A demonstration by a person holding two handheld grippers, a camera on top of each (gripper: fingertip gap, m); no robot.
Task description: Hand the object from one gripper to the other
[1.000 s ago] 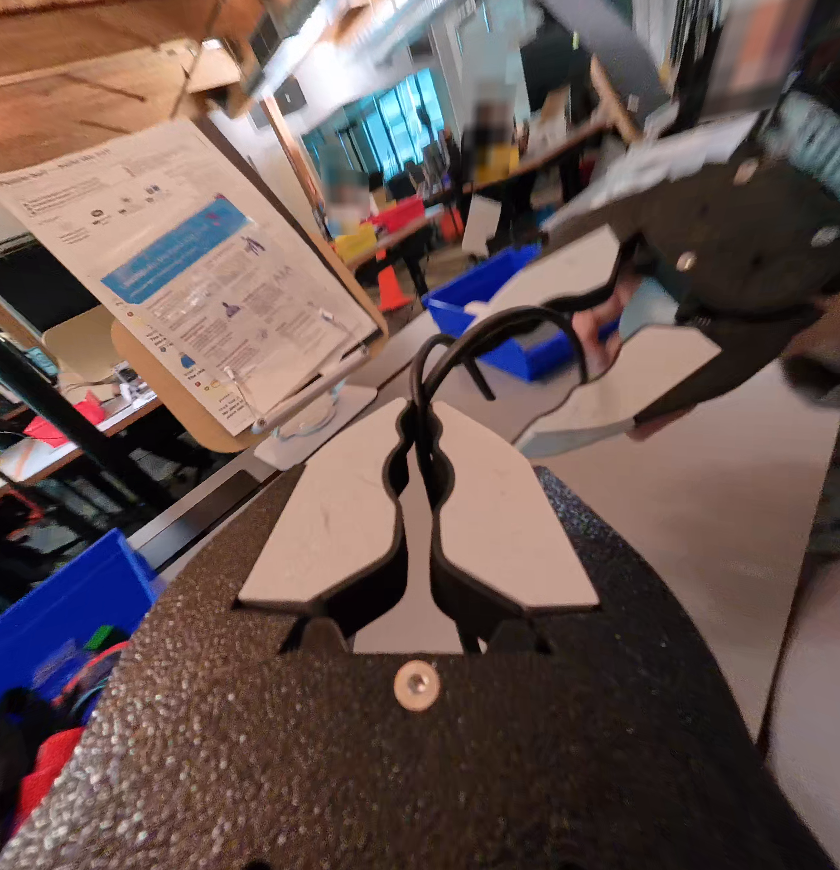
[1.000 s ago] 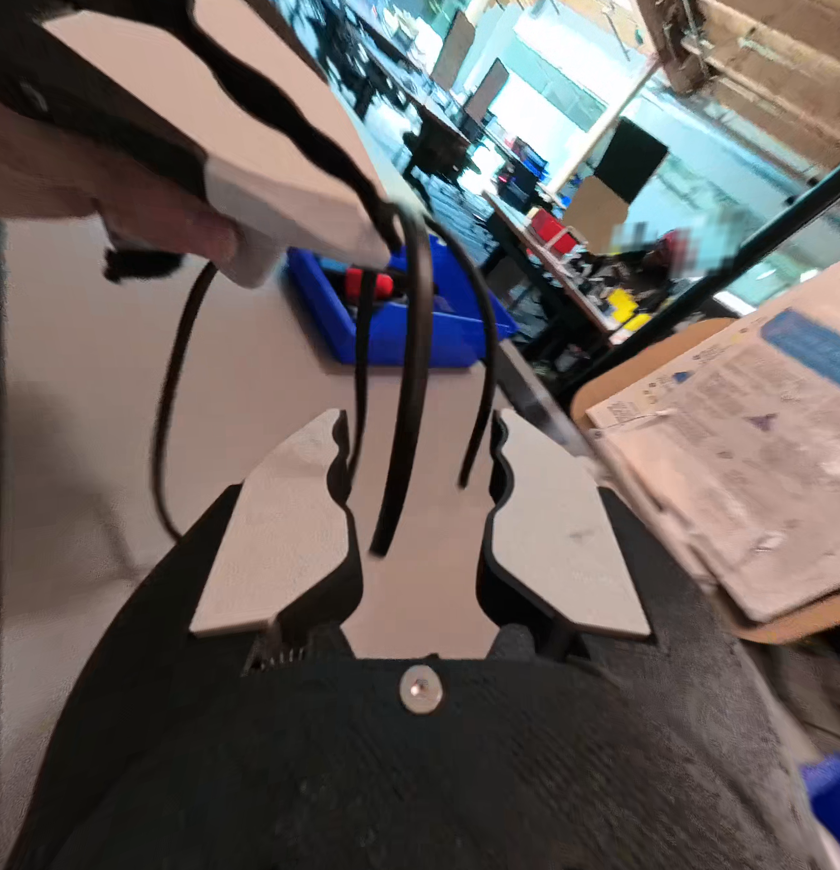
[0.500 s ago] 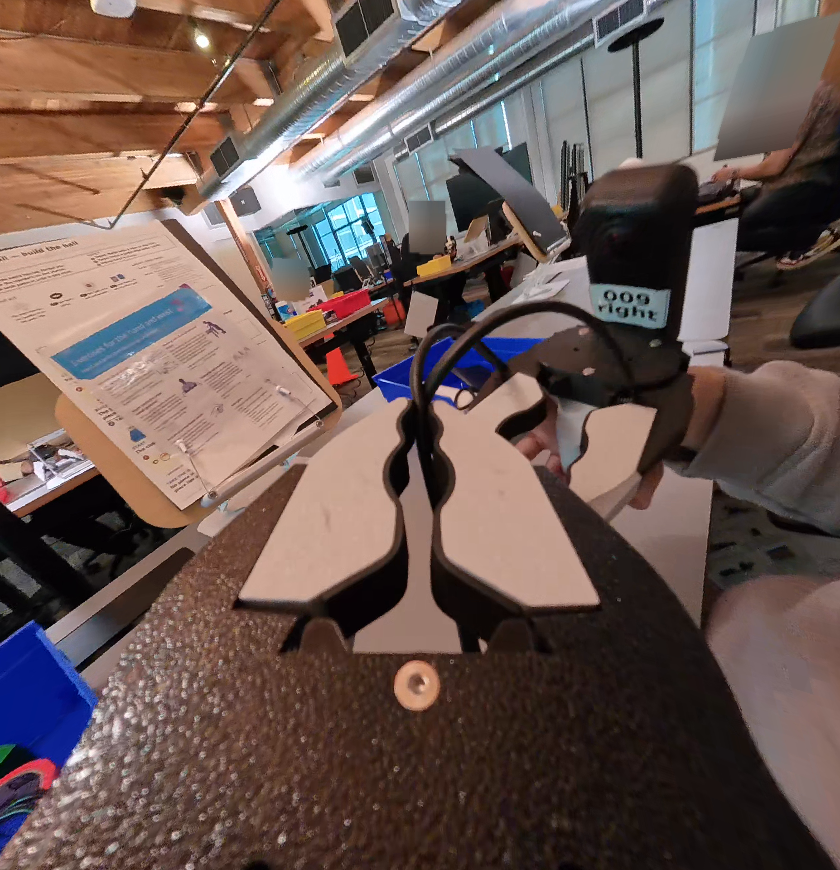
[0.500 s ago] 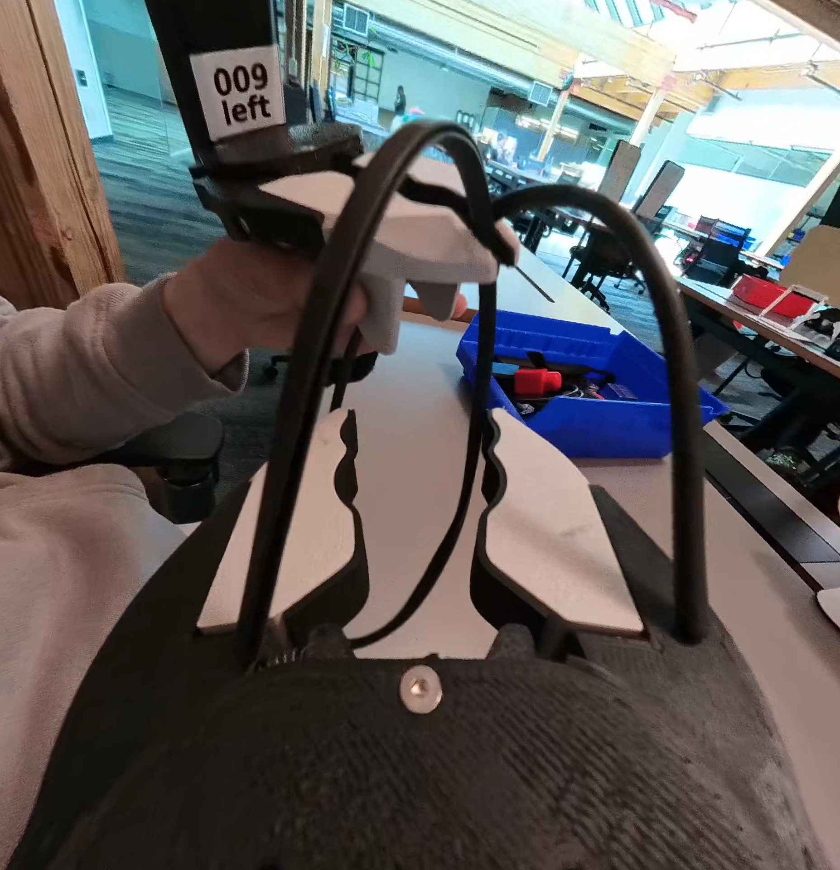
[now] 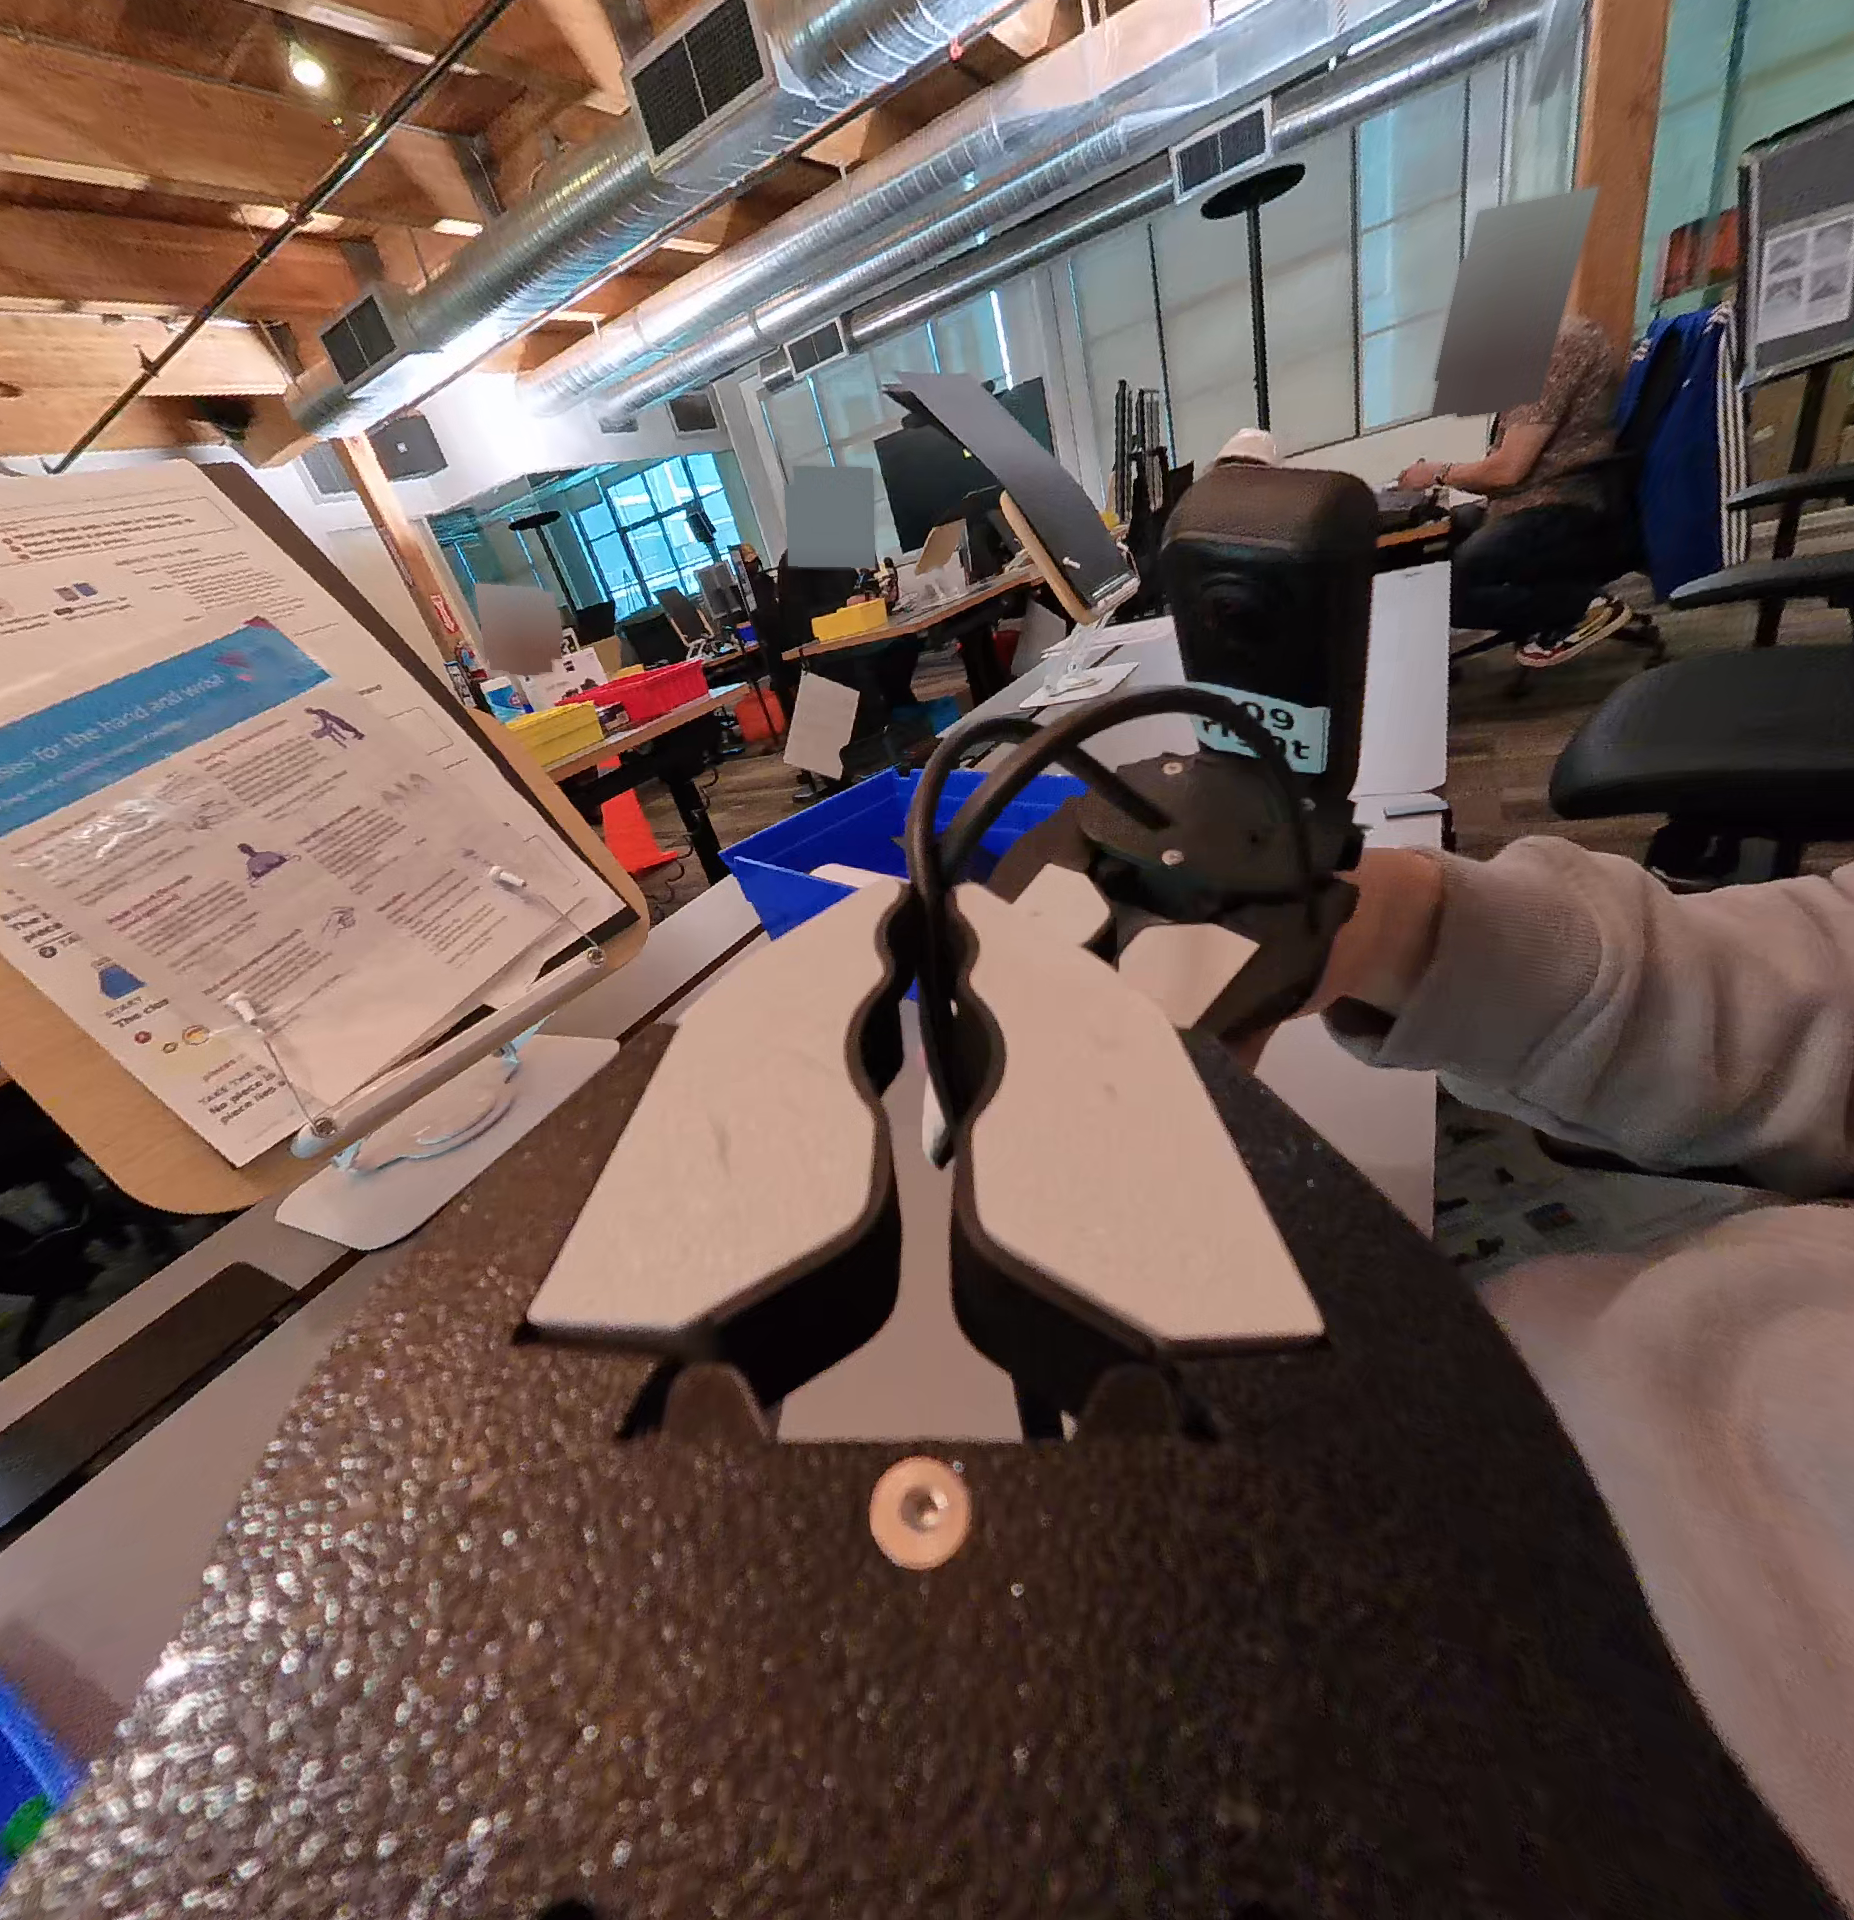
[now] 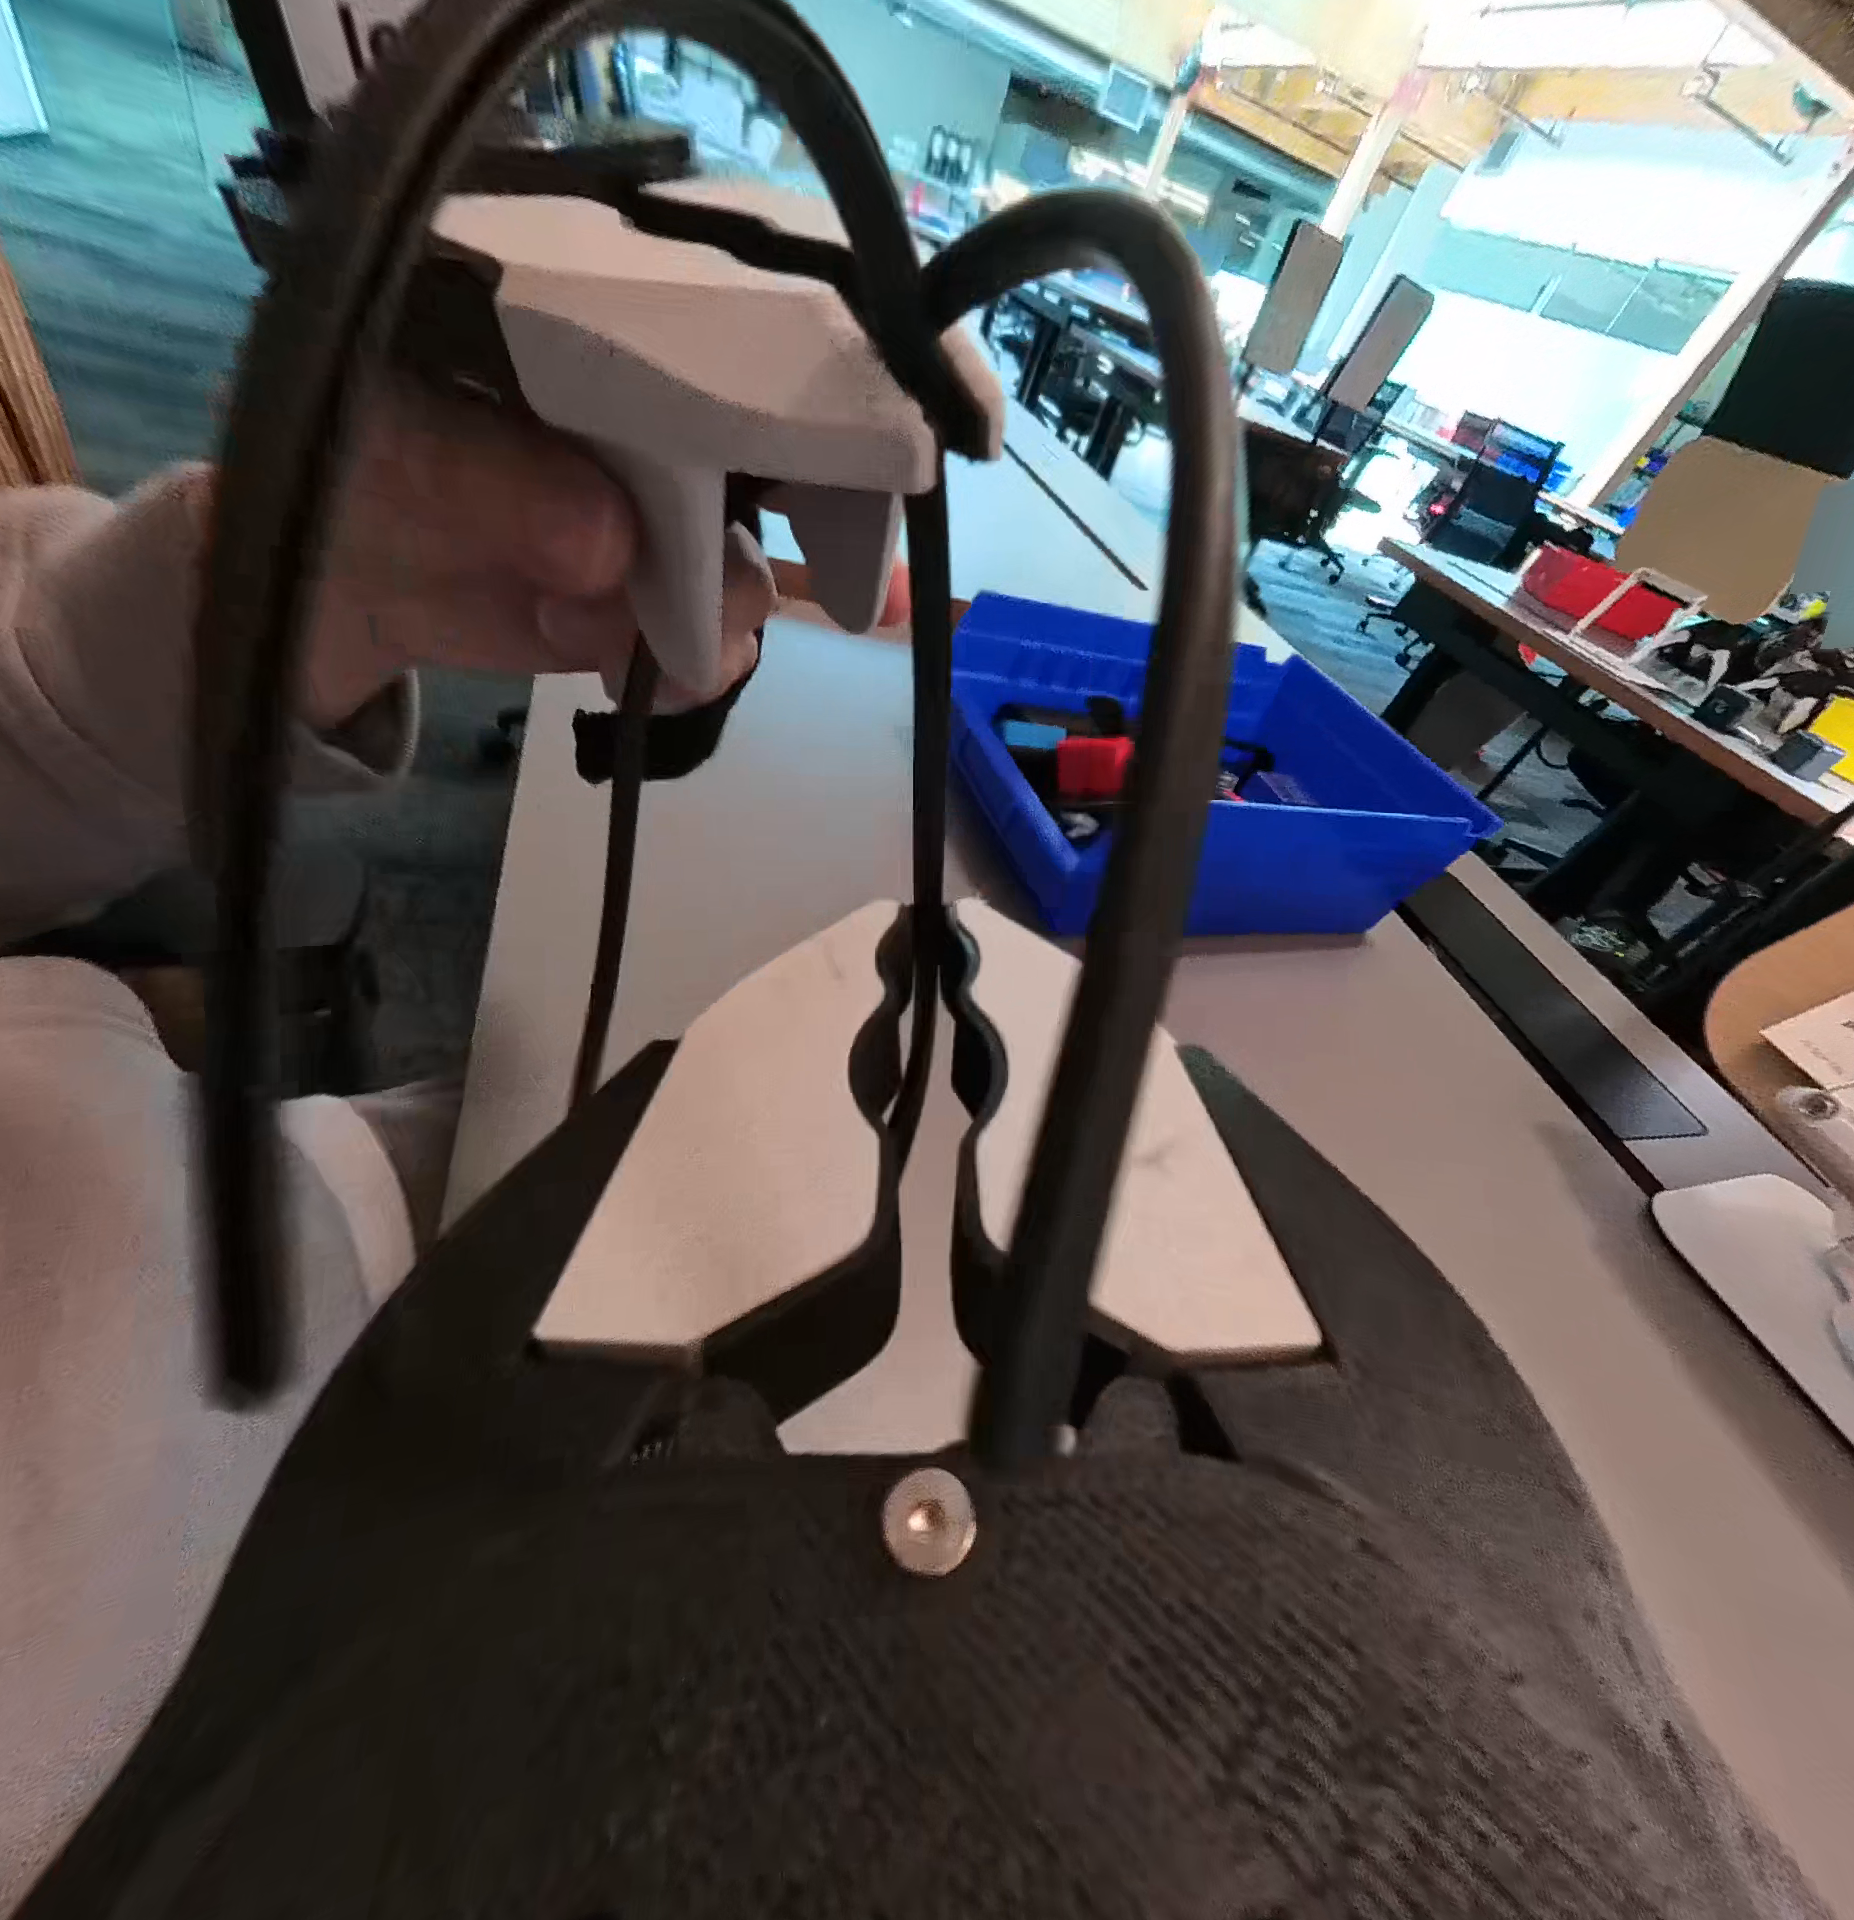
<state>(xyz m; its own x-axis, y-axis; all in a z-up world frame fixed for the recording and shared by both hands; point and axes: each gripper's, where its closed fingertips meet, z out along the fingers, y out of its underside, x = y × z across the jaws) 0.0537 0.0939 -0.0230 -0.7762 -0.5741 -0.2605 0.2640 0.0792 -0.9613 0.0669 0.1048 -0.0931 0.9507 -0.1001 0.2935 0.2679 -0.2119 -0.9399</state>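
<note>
Black cable (image 6: pixel 928 665) pinched in both left hand-held gripper (image 5: pixel 928 940) and right hand-held gripper (image 6: pixel 928 935).

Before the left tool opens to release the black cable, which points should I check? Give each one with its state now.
1. Right tool closed on the black cable: ok.
2. Left tool holding the cable too: ok.
3. Right tool's hold firm enough: cannot tell.
4. Loose cable loop lying over the right tool's body, may snag: not ok.
5. Cable clear of the blue bin: ok.
6. Cable clear of the paper stand: ok.
</note>
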